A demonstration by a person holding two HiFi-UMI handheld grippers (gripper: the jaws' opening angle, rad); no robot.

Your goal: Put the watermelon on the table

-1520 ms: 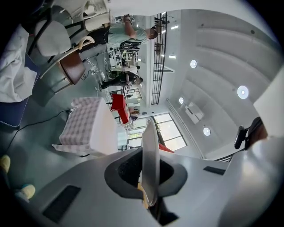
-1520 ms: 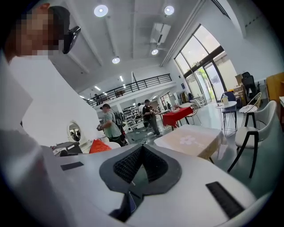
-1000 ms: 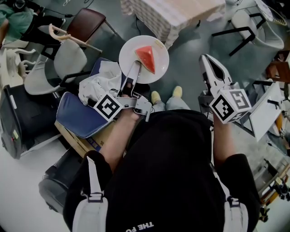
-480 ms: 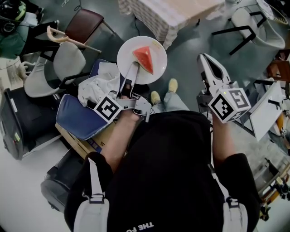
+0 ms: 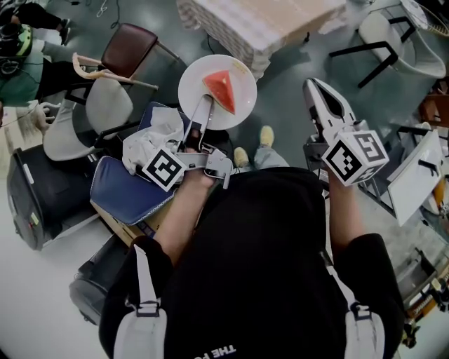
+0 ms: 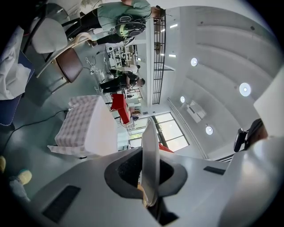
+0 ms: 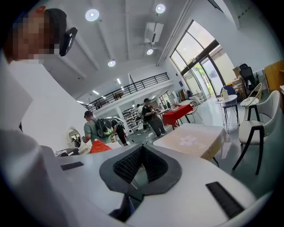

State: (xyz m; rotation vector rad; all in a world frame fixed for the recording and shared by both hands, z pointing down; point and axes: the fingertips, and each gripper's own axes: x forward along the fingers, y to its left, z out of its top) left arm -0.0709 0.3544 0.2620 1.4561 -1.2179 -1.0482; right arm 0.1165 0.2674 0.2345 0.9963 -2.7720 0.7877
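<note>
The left hand-held gripper point(image 5: 205, 106) has its jaws closed on the near rim of a white plate point(image 5: 196, 78). In the left gripper view the plate stands edge-on, pinched between the two dark pads. A wedge of watermelon point(image 5: 222, 89) lies on the plate, towards the far side, red flesh up and point towards the person. The plate is held out level in front of the person, over the grey floor. It is not on the worktop point(image 5: 280, 10), and in the head view its far rim comes near that worktop's near corner. The worktop has a pale tan top and a checked cloth hanging down its sides.

The right hand-held gripper point(image 5: 316, 87) is held out to the right of the plate and well apart from it. Its jaws are together with nothing between them, as the right gripper view shows, and it points towards the worktop.

To the left of the plate stand a maroon-seated chair point(image 5: 133, 41) and a white chair point(image 5: 109, 105). Nearer the person, a crumpled white cloth point(image 5: 151, 137) lies on a blue bag point(image 5: 123, 186). The person's shoes point(image 5: 267, 135) show on the floor just below the plate.
</note>
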